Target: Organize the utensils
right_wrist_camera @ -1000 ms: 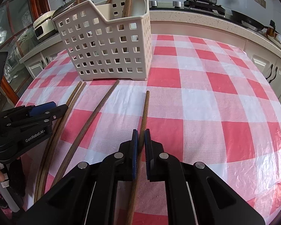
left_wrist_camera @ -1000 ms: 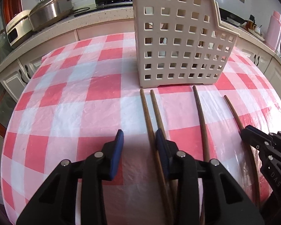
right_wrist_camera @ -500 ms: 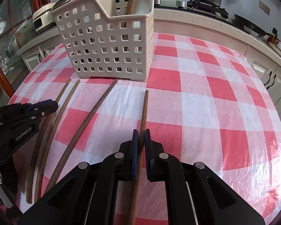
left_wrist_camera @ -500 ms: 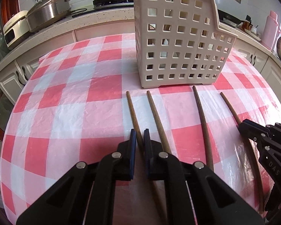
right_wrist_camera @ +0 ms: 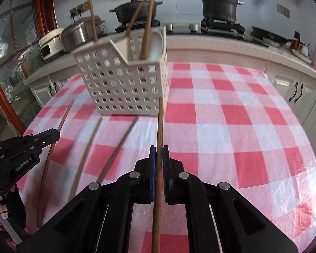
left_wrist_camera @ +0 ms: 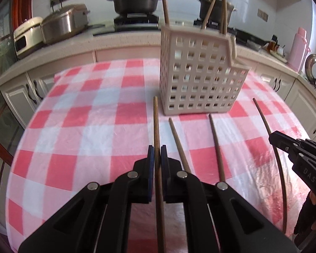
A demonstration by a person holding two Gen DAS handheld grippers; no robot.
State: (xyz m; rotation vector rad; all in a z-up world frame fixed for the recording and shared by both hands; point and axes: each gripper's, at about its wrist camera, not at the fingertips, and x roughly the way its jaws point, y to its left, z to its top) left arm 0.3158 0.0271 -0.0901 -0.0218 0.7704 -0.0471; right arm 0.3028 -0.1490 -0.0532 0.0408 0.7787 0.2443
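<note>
My left gripper (left_wrist_camera: 157,154) is shut on a long wooden chopstick (left_wrist_camera: 155,116), its tip raised off the red-checked cloth and aimed at the white slotted basket (left_wrist_camera: 200,80). My right gripper (right_wrist_camera: 159,154) is shut on another chopstick (right_wrist_camera: 160,122), also lifted and pointing toward the basket (right_wrist_camera: 124,84). Two more chopsticks (left_wrist_camera: 179,143) (left_wrist_camera: 217,145) lie on the cloth between the grippers. Several chopsticks (right_wrist_camera: 147,25) stand inside the basket. Each gripper shows in the other's view, the right gripper (left_wrist_camera: 284,143) and the left gripper (right_wrist_camera: 52,136).
The round table (right_wrist_camera: 242,116) drops off at left, right and front. Behind it runs a counter with rice cookers (left_wrist_camera: 61,23), black pots on a stove (right_wrist_camera: 219,4) and a pink flask (left_wrist_camera: 299,46). White cabinets (left_wrist_camera: 21,99) line the back.
My left gripper shifted left, closed on the leftmost chopstick and raised it. My right gripper, shut the whole time, lifted its chopstick too. Both views now sit higher above the cloth.
</note>
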